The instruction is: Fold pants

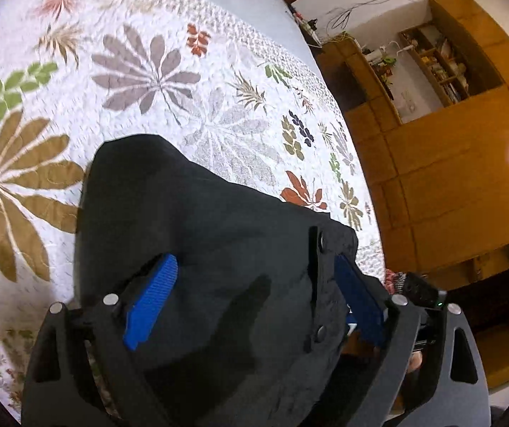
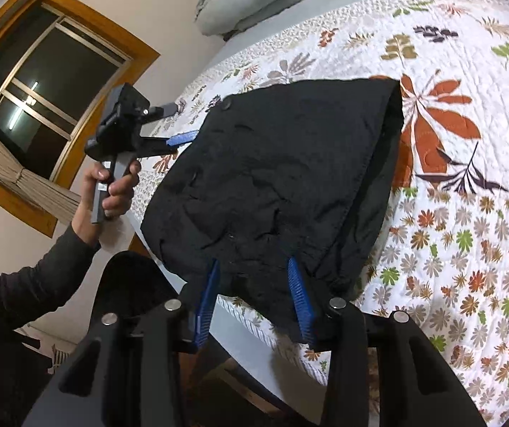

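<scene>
Black pants (image 2: 272,185) lie folded on the flowery quilt (image 2: 468,249), mid frame in the right wrist view, near the bed's edge. Right gripper (image 2: 254,274) at bottom: jaws clamped on the pants' near edge. Left gripper (image 2: 179,124), upper left w/ a hand (image 2: 112,188) holding it: jaws wide apart, just beside the pants, not squeezing them.
</scene>
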A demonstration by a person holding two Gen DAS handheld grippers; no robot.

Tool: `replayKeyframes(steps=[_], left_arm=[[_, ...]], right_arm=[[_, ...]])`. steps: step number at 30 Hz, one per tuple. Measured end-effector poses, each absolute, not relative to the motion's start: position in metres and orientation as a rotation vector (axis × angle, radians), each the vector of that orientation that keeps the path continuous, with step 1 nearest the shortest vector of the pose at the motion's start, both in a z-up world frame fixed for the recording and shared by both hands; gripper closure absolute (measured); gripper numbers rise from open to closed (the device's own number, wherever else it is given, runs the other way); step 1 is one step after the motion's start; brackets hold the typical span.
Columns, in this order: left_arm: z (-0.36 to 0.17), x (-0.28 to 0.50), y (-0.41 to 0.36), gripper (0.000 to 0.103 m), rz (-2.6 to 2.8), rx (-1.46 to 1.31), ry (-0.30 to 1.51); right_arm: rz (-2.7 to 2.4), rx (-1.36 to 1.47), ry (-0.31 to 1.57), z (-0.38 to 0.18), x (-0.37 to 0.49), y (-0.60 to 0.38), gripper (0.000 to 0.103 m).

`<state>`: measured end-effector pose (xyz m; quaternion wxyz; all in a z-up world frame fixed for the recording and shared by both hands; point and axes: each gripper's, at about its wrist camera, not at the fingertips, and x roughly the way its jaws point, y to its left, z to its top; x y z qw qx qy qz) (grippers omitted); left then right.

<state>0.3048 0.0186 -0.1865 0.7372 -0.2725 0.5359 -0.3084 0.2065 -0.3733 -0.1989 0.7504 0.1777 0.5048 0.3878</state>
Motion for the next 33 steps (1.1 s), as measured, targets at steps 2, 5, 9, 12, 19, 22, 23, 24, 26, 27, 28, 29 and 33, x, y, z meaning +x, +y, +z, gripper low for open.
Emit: replayKeyframes(steps=[2,5,9,12,19,22,23,24,26,27,28,29,33], left_arm=[[-0.187,0.307,0.021,0.013,-0.683,-0.628,1.186],[-0.181,0.306,0.031,0.013,-0.67,-0.658,1.18],[-0.17,0.307,0.042,0.012,-0.634,-0.635,1.17],[-0.173,0.315,0.049,0.011,-0.598,-0.627,1.188],[-0.215,0.332,0.053,0.011,-0.496,-0.621,1.31],[-0.216,0.325,0.07,0.011,-0.476,-0.673,1.288],[-0.212,0.318,0.077,0.011,-0.487,-0.685,1.272],[-0.207,0.309,0.084,0.011,-0.497,-0.675,1.259],[-0.202,0.293,0.094,0.011,-0.51,-0.648,1.246],[-0.202,0.285,0.098,0.011,-0.517,-0.648,1.245],[-0.204,0.277,0.102,0.011,-0.527,-0.656,1.249],[-0.207,0.268,0.105,0.011,-0.539,-0.667,1.258],[-0.219,0.245,0.106,0.011,-0.551,-0.659,1.276]], right_arm=[[0.846,0.385,1.106,-0.195,0.206,-0.373,0.062],[0.839,0.356,1.088,-0.176,0.208,-0.374,0.054],[0.754,0.379,1.003,-0.145,0.228,-0.386,0.045],[0.706,0.424,0.994,-0.138,0.26,-0.387,0.045],[0.616,0.464,1.153,-0.187,0.319,-0.37,0.047],[0.607,0.479,1.144,-0.183,0.316,-0.374,0.047],[0.608,0.498,1.115,-0.172,0.308,-0.38,0.045],[0.611,0.505,1.095,-0.163,0.3,-0.384,0.043],[0.626,0.51,1.059,-0.15,0.274,-0.394,0.039],[0.635,0.514,1.059,-0.147,0.265,-0.395,0.038],[0.651,0.526,1.067,-0.148,0.248,-0.397,0.038],[0.668,0.536,1.073,-0.151,0.234,-0.397,0.038],[0.716,0.561,1.089,-0.168,0.201,-0.387,0.038]])
